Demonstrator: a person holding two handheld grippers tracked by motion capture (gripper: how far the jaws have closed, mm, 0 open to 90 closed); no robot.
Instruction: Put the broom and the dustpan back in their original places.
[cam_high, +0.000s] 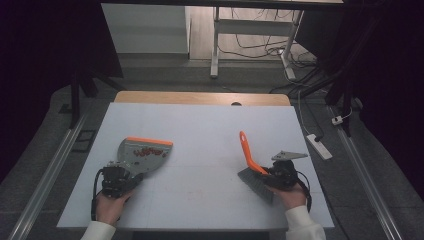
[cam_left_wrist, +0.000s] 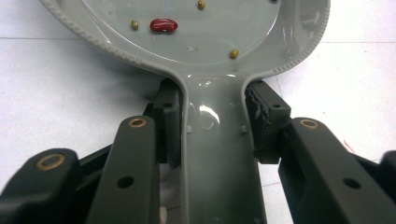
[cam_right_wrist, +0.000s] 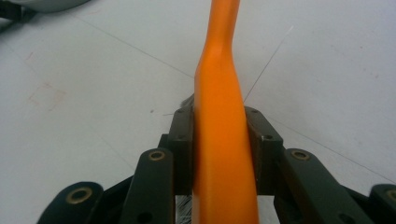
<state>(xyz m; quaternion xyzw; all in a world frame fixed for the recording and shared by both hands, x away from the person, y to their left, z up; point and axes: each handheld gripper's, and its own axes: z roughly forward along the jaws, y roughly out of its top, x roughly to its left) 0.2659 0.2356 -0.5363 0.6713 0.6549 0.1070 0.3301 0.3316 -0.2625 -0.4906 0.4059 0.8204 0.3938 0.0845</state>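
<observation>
Left gripper (cam_high: 119, 181) lower left of the high view, jaws clamped on the grey dustpan (cam_high: 141, 155) handle; pan lies on white table (cam_high: 200, 130), red beans (cam_high: 148, 151) inside near its orange lip. Right gripper (cam_high: 276, 176) lower right, jaws pinching the brush (cam_high: 252, 167) by its orange handle, grey bristles touching the table.

Dim, dark-edged high view; both gripper views bright, glare perhaps overhead, foreground jaws blurred.

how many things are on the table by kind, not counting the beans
dustpan: 1
brush: 1
grippers: 2, left gripper on the dustpan handle, right gripper on the brush handle
total: 4
</observation>
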